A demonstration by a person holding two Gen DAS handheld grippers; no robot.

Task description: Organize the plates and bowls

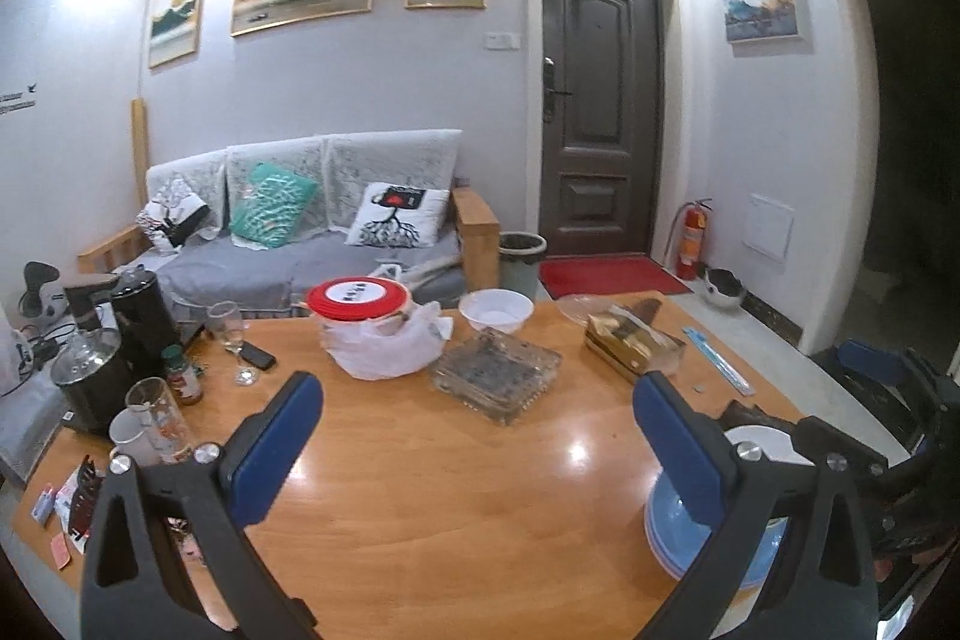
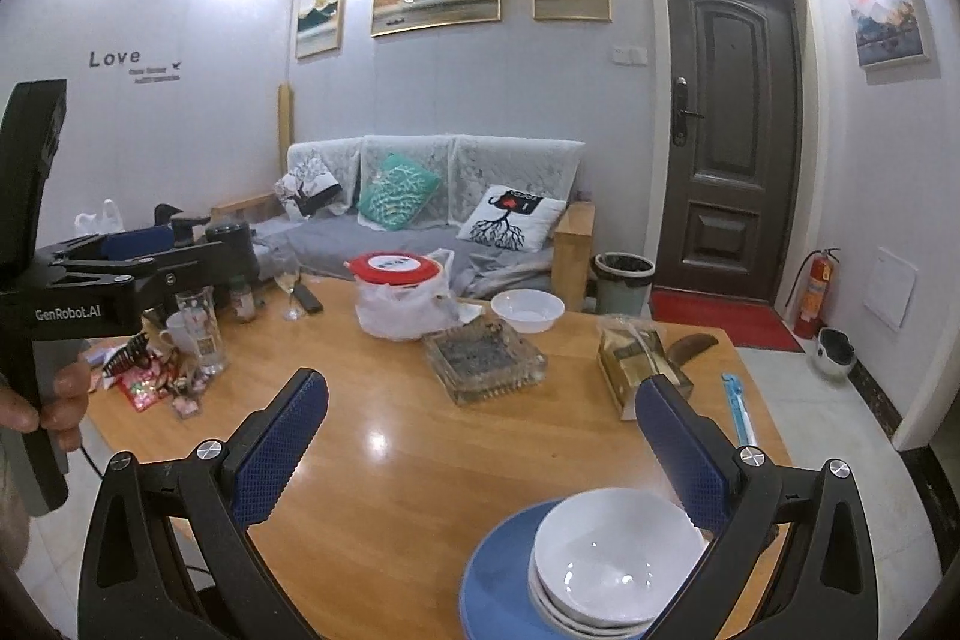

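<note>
Both tongs are hovering open over the tabletop (image 2: 420, 460).
Right tongs (image 2: 480, 436) and left tongs (image 1: 477, 430) are holding nothing; white bowls (image 2: 618, 562) are sitting stacked on a blue plate (image 2: 498, 580).

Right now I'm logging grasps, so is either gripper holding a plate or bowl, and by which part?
Nothing is held. The left gripper and right gripper are both open, with the stacked white bowls sitting free on the blue plate.

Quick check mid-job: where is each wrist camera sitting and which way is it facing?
Left wrist: low over the table, facing sofa and door; its open left claw frames the view, and the right claw shows at right.
Right wrist: over the stacked white bowls on the blue plate, same heading; open claw, with the left claw and hand at left.
Shared: the far bowl, sofa, door.
</note>
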